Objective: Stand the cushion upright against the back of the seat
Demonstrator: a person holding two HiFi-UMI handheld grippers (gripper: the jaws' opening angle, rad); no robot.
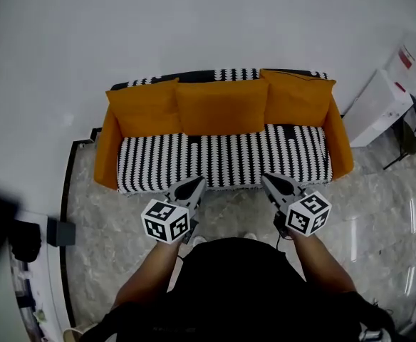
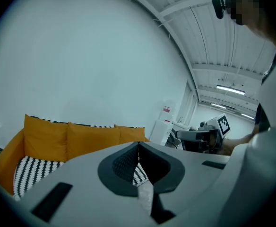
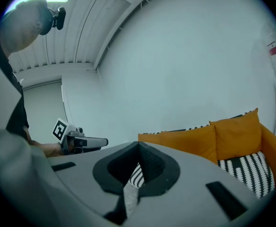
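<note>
Your left tongs (image 1: 196,183) and right tongs (image 1: 270,180) are both clenched shut, just in front of the sofa (image 1: 222,159). Three orange cushions (image 1: 221,107) stand up against its back.

We note: orange cushions (image 1: 221,105), black-white striped seat cover (image 1: 222,159), grey marbled floor (image 1: 97,198), white wall (image 1: 194,20).

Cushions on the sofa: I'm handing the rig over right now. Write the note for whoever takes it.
Left hand-held gripper: shut, empty, near the sofa's front edge.
Right hand-held gripper: shut, empty, alongside it.
Three orange cushions: all upright in a row against the backrest.
Done: the cushion appears to be stood up.
Left: nothing visible.
</note>
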